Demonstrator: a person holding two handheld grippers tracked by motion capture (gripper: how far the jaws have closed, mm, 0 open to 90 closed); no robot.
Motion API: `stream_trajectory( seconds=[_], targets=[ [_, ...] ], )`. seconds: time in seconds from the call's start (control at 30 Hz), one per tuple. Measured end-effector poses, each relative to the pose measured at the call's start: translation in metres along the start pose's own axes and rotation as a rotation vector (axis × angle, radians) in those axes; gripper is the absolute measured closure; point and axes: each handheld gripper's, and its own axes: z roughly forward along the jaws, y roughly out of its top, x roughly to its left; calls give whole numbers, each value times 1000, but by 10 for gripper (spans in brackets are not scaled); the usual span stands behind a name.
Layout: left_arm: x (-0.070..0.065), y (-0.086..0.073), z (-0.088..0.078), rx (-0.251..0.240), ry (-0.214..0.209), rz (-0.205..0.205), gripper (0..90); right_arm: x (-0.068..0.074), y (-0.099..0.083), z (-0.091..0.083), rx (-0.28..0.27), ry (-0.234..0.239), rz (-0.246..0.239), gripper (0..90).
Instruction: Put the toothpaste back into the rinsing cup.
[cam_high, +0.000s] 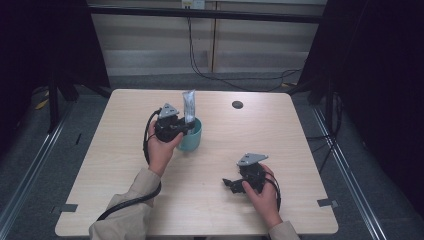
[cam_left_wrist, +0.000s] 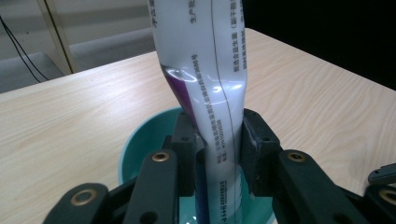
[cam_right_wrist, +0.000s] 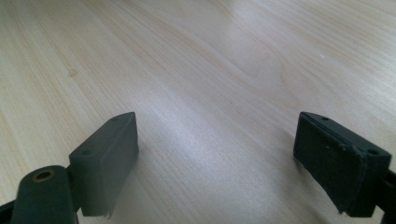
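Toothpaste tube (cam_left_wrist: 205, 88) stands upright with its lower end inside the teal cup (cam_high: 192, 139), clamped by the left gripper (cam_left_wrist: 218, 154); release remains. Right gripper (cam_right_wrist: 215, 158) rests spread and empty on the table (cam_high: 300, 130).

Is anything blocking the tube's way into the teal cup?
Nothing visible does. The left gripper is clamped on the tube, whose lower end already sits inside the teal cup.
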Motion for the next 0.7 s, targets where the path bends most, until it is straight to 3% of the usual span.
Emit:
stream_trajectory(
  seconds=[0.7],
  targets=[
    [1,-4,3,41,7,-8,695,0,0,0,0,0,0,135]
  ],
)
